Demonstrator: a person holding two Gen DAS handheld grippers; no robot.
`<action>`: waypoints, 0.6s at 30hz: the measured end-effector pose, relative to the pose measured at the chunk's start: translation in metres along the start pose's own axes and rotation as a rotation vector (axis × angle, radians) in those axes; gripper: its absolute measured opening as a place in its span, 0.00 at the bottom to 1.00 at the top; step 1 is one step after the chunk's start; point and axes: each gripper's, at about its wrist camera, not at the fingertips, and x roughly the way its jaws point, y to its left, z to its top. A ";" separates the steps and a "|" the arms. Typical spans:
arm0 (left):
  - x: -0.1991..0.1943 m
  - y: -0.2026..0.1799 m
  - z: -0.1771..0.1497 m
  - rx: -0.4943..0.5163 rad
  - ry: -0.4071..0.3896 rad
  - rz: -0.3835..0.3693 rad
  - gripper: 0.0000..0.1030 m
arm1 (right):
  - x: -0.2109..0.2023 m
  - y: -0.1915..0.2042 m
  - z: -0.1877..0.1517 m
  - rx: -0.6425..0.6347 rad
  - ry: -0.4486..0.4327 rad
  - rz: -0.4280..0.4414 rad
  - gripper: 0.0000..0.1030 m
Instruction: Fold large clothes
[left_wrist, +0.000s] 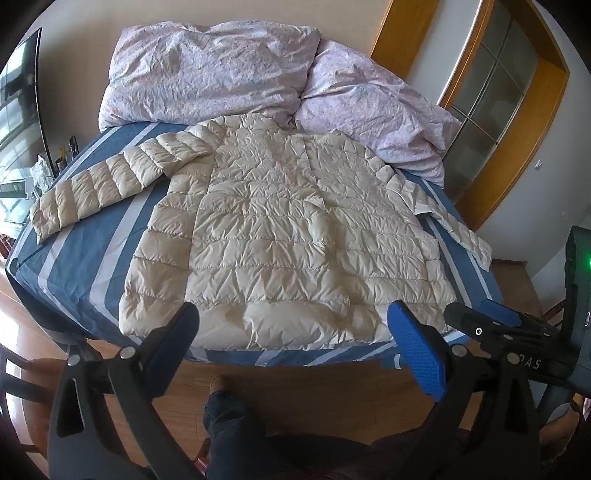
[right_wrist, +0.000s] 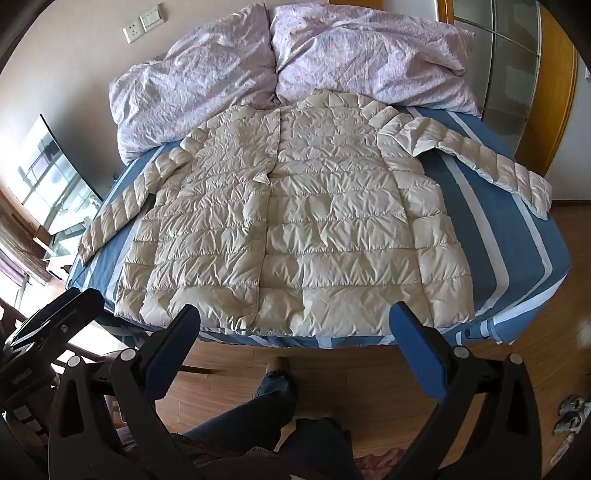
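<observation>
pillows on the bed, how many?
2. One pillow lies at the head of the bed on the left, the other pillow beside it on the right, both just above the jacket's collar.

A: Where is the jacket lying?
B: It is lying flat on the bed, sleeves reaching out to either side, hem toward the near edge.
A: And behind it?
B: Two pillows are sitting side by side at the far end, touching its collar. The floor is showing before the bed.
</observation>
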 end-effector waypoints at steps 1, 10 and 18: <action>0.000 0.000 0.000 0.000 0.000 0.000 0.98 | 0.000 0.000 0.000 0.000 0.000 0.000 0.99; 0.001 -0.001 0.000 0.003 0.005 -0.001 0.98 | 0.000 0.000 0.000 0.000 -0.001 0.000 0.99; 0.000 0.000 0.000 -0.003 0.000 0.002 0.98 | 0.000 -0.001 0.001 0.000 -0.001 -0.001 0.99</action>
